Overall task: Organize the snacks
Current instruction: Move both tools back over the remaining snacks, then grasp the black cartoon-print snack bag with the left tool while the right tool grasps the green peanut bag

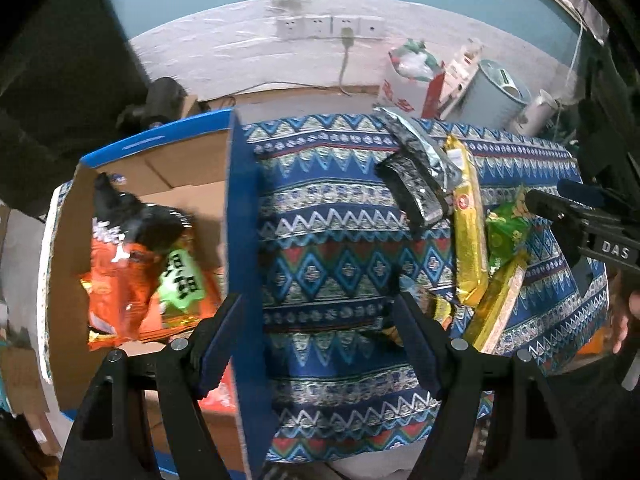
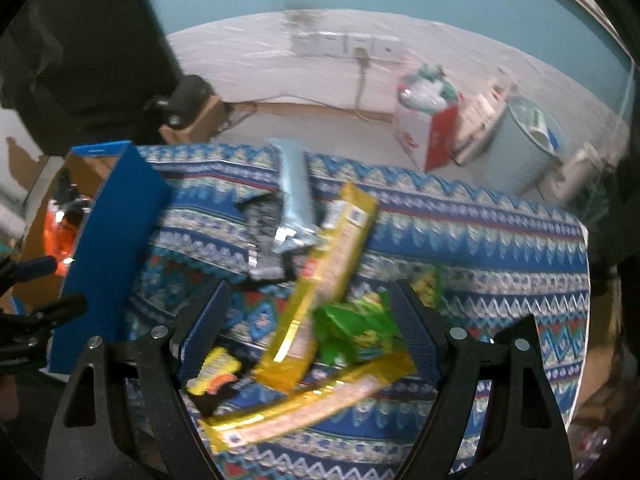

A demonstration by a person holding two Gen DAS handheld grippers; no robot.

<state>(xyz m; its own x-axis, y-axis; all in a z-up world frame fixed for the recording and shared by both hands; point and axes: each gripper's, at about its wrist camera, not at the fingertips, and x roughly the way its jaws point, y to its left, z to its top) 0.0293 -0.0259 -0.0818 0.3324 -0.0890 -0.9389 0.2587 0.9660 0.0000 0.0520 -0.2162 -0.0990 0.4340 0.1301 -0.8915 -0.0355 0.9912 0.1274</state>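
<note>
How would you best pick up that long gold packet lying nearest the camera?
Probably across its narrow width near the middle, coming down from above. The long gold packet lies flat on the patterned cloth, so the open right hand-held gripper could straddle it.

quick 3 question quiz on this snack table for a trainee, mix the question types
1. True or false: the left claw is shut on a packet.
2. Which is already in the box? A) orange bag B) silver packet C) green packet
3. Fill in: between the right claw's fingers the view shows gold packets and a ___ packet on the cloth.

Key: 1 false, it is open and empty. 2 A. 3 green.
</note>
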